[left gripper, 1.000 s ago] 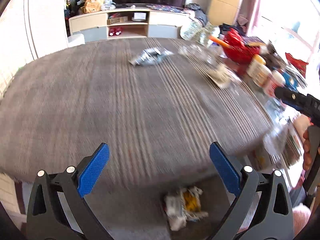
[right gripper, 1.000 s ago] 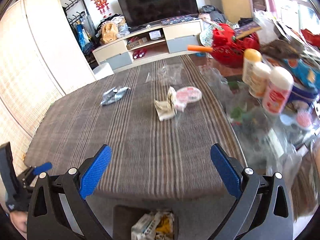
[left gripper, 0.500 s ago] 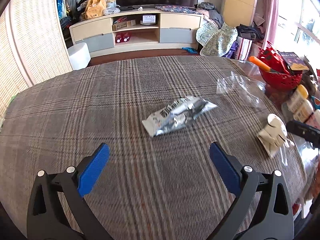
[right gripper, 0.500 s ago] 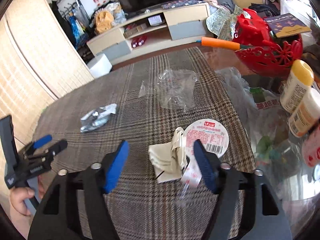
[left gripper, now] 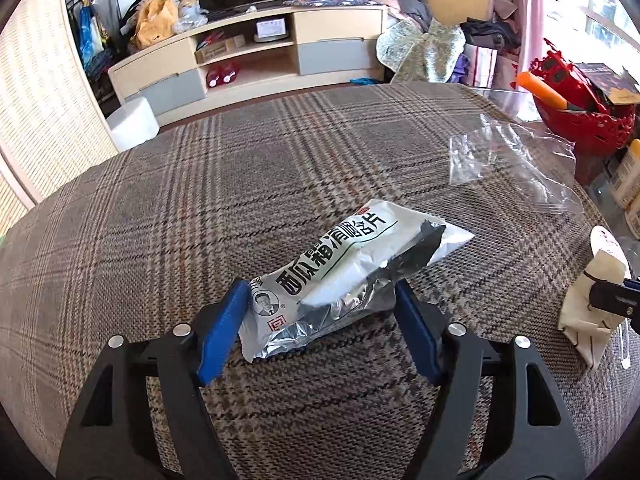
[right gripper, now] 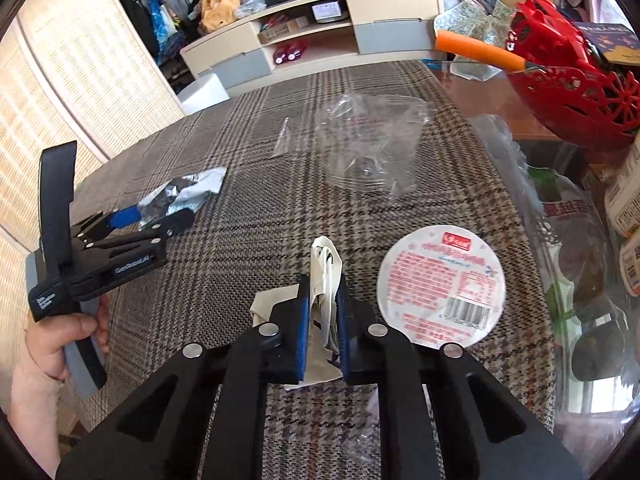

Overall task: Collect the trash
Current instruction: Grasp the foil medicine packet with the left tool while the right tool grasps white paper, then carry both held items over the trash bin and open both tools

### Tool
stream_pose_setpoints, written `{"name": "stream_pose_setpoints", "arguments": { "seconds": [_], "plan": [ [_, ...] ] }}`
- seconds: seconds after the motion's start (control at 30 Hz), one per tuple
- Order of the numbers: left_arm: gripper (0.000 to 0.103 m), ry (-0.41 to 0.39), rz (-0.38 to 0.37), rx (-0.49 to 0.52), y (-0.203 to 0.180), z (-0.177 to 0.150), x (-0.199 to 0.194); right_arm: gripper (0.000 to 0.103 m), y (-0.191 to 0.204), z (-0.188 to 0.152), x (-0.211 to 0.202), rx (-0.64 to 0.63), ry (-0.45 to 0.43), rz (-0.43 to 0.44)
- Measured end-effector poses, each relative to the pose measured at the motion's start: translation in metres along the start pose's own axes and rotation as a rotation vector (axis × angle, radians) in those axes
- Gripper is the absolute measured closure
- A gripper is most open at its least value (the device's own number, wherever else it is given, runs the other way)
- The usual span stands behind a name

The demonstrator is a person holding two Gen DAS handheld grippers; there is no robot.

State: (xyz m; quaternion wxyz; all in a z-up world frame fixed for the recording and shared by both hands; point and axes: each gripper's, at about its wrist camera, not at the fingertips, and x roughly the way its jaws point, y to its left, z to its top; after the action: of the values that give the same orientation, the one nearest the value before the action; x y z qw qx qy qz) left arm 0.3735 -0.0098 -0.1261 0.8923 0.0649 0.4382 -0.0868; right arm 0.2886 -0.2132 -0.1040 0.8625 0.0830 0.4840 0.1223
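A silver foil packet (left gripper: 340,272) with black print lies on the plaid tablecloth (left gripper: 200,208). My left gripper (left gripper: 320,312) is open, its blue pads on either side of the packet's near end. In the right wrist view the left gripper (right gripper: 156,216) reaches the same packet (right gripper: 184,192). My right gripper (right gripper: 322,304) is shut on a crumpled cream paper (right gripper: 326,276), also seen at the right edge of the left wrist view (left gripper: 592,300). A round white foil lid (right gripper: 440,276) lies just right of it. A clear plastic bag (right gripper: 372,144) lies farther back.
A red basket (right gripper: 576,84) with an orange handle (right gripper: 472,50) stands at the far right on the glass table part (right gripper: 560,240), beside bottles (left gripper: 630,176) and bagged items. A TV cabinet (left gripper: 248,56) and a white stool (left gripper: 132,124) stand beyond the table.
Both grippers moved forward over the table. The left one came up around the foil packet and narrowed. The right one closed on the crumpled paper.
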Motion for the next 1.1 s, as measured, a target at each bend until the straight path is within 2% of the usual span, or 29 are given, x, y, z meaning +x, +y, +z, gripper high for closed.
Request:
{"name": "stream_pose_setpoints", "arguments": {
  "seconds": [0.1, 0.13, 0.17, 0.27, 0.37, 0.63, 0.87, 1.1],
  "plan": [
    [0.051, -0.002, -0.015, 0.002, 0.000, 0.001, -0.006, 0.093, 0.007, 0.003, -0.001, -0.016, -0.003, 0.010],
    [0.075, -0.001, -0.016, 0.003, 0.000, 0.001, -0.009, 0.093, 0.012, 0.003, -0.003, -0.025, -0.006, 0.017],
    [0.079, -0.002, -0.010, -0.001, 0.001, 0.001, -0.014, 0.093, 0.016, 0.004, -0.005, -0.029, -0.010, 0.019],
    [0.080, 0.004, -0.026, -0.020, 0.005, -0.001, -0.033, 0.094, 0.028, 0.004, -0.018, -0.040, -0.027, 0.037],
    [0.080, -0.023, -0.033, -0.036, 0.007, -0.008, -0.066, 0.094, 0.041, 0.002, -0.041, -0.051, -0.054, 0.051],
    [0.080, -0.111, -0.097, -0.099, -0.004, -0.046, -0.186, 0.094, 0.067, -0.021, -0.129, -0.062, -0.148, 0.063],
    [0.080, -0.159, -0.139, -0.102, -0.039, -0.106, -0.268, 0.094, 0.072, -0.073, -0.198, -0.061, -0.203, 0.064],
    [0.080, -0.161, -0.187, -0.127, -0.060, -0.182, -0.301, 0.094, 0.066, -0.141, -0.229, -0.084, -0.207, 0.041]
  ]
}}
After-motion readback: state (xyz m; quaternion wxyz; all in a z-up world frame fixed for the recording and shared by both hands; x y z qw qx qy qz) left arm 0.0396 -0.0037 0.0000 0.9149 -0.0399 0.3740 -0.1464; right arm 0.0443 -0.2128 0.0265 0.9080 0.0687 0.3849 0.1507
